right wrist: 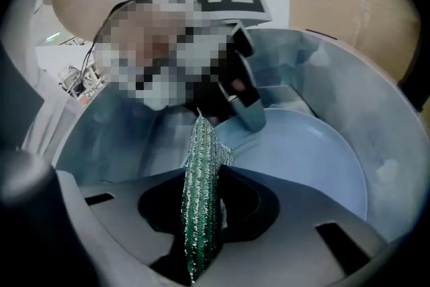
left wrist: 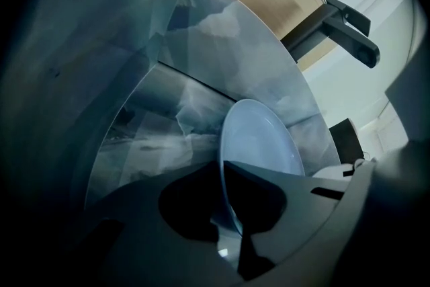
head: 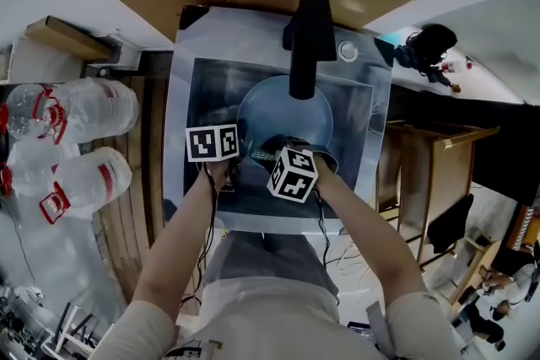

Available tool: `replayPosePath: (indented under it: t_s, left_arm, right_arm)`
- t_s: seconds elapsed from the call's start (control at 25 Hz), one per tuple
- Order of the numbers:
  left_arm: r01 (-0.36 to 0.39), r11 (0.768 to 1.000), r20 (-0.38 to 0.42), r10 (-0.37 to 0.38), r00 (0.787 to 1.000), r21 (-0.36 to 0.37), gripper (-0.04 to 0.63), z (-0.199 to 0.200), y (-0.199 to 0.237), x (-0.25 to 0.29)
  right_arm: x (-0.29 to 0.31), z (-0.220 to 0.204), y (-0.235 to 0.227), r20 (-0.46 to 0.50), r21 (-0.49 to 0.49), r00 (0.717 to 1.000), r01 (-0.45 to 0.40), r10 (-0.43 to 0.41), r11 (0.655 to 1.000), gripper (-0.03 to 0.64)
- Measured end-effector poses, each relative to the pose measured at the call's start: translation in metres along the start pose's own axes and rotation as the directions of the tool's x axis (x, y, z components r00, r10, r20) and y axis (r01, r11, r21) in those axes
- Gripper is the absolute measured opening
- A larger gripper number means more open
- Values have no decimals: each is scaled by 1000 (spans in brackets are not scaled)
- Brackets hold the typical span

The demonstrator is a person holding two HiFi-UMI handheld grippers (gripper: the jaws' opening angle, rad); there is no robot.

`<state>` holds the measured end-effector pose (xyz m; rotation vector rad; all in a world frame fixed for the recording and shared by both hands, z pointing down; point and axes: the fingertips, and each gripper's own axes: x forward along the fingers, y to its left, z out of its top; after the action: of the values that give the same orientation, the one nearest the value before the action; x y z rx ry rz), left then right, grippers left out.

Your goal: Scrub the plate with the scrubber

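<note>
Pinching the plate [left wrist: 259,138] at 7 o'clock is the left gripper [left wrist: 228,208]; the right gripper [right wrist: 201,215] is clamping the scrubber [right wrist: 203,168]

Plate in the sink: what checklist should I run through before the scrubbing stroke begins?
1. The left claw is clamped on the rim of the pale blue round plate: ok.
2. The right claw is clamped on the green glittery scrubber: ok.
3. The plate is inside the steel sink: ok.
4. The plate's hollow face is turned toward the scrubber: ok.
5. The scrubber is pressed against the plate's face: cannot tell.
</note>
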<state>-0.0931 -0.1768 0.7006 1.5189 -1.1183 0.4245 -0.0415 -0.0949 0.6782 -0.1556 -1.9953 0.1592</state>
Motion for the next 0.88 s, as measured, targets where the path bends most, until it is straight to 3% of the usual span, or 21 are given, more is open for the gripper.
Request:
replayPosePath:
  t_s: [0.16,0.28,0.44,0.64,0.76,0.88]
  left_arm:
    - [7,1000,-5,-7,1000,5,35,1,0,0]
    - [9,1000,-10,-9,1000,15,35,2,-1,1]
    - [19,999,-17,-19,1000,31,35,2,-3,2]
    - [23,999,-29,-21,999,48,37,2,-2,1]
    - [27,998,-29,-25,999,61,37,2,-2,2]
    - [10,987,-12,-8,1000,162,38,7,-6,6]
  right_arm:
    - [-6,-28,19,-107,-24,993,-59,57,998,107]
    - [-15,-50,13,-181,-19,983,-37,33,999,107]
    - [-29,-67,-28,-210,63,969,150,-134,987,107]
    - [-40,-71,-109,-192,233,905,418,-380,878,106]
    - [-41,-65,-146,-190,250,862,505,-470,826,106]
    - [-34,-47,-160,-112,216,861,508,-495,834,109]
